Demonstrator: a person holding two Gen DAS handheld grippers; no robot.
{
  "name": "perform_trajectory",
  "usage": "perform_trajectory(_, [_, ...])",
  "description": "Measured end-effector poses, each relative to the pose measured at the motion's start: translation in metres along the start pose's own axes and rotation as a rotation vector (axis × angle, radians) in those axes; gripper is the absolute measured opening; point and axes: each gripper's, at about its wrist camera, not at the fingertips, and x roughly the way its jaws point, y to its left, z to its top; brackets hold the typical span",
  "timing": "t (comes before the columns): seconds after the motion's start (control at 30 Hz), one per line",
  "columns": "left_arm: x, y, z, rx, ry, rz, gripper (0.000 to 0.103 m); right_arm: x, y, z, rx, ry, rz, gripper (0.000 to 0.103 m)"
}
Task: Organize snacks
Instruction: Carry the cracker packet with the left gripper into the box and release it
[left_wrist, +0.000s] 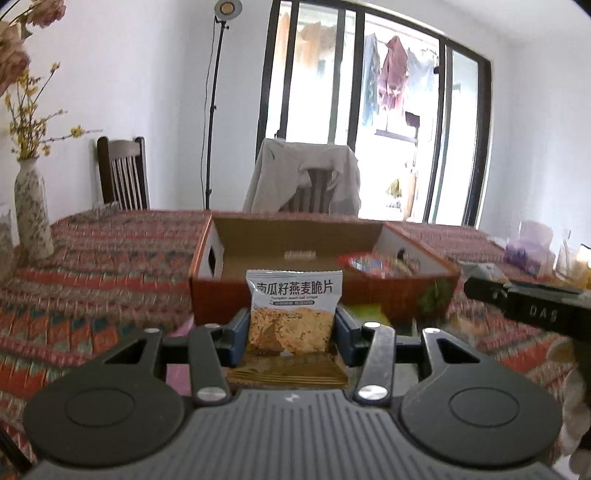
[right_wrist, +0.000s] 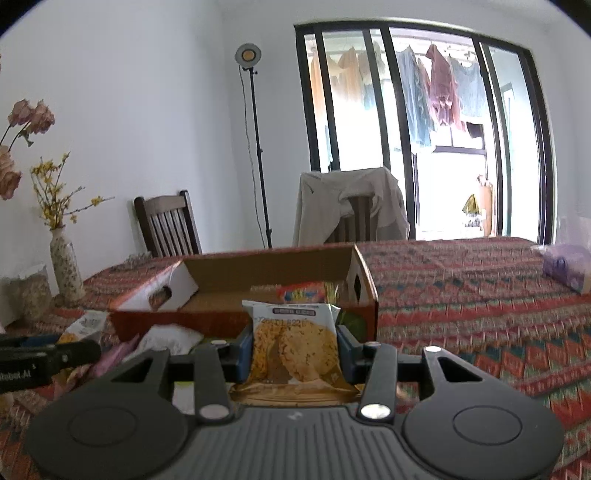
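Note:
My left gripper is shut on a white and gold oat crisp packet, held upright just in front of an open cardboard box with an orange front wall. My right gripper is shut on a similar cookie packet, held before the same box. A red snack pack lies in the box's right end, also in the right wrist view. The right gripper's body shows at the left wrist view's right edge; the left gripper's body shows at the right wrist view's left edge.
The table has a red patterned cloth. Loose snack packets lie left of the box front. A flowered vase stands at the left. A purple bag lies at the far right. Two chairs stand behind the table.

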Motion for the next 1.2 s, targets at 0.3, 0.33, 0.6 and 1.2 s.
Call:
perform_trajectory(0.3, [0.039, -0.009, 0.051, -0.003, -0.068, 0.034, 0.048, 0.050, -0.002, 0.044, -0.021, -0.029, -0.008, 0.044])
perform_trajectory(0.33, [0.044, -0.010, 0.055, -0.007, -0.071, 0.036, 0.048, 0.058, -0.002, 0.049, -0.021, -0.025, -0.008, 0.044])
perform_trajectory(0.6, [0.105, -0.012, 0.072, -0.071, -0.071, 0.109, 0.048, 0.128, -0.001, 0.064, 0.014, 0.033, -0.015, 0.044])
perform_trajectory(1.2, [0.124, 0.010, 0.048, -0.141, -0.088, 0.142, 0.103, 0.149, -0.002, 0.036, -0.001, 0.077, -0.050, 0.103])
